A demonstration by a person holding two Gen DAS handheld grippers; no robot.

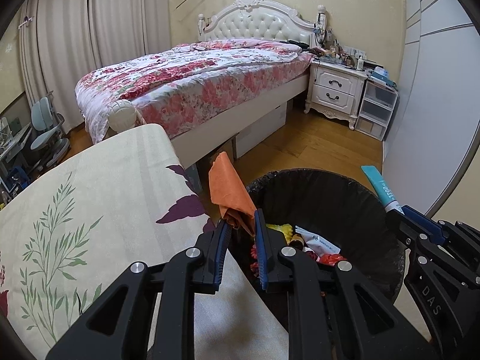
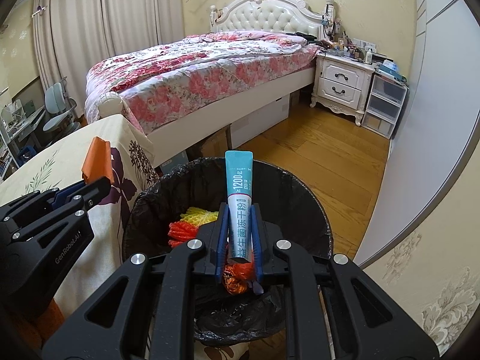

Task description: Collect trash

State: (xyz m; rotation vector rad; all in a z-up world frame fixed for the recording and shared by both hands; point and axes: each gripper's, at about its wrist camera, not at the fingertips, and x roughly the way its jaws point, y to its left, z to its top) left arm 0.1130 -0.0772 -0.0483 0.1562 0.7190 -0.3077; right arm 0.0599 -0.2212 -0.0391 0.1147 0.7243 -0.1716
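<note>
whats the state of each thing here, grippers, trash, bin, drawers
left gripper: shut on the orange wrapper, beside the bin rim
right gripper: shut on the teal sachet, upright over the bin
trash bin: open, black liner in, partly filled with wrappers
nightstand: both drawers closed
bed: floral quilt spread, rumpled
curtains: drawn

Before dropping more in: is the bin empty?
No. The trash bin already holds red and yellow foam netting and a white wrapper.
</note>
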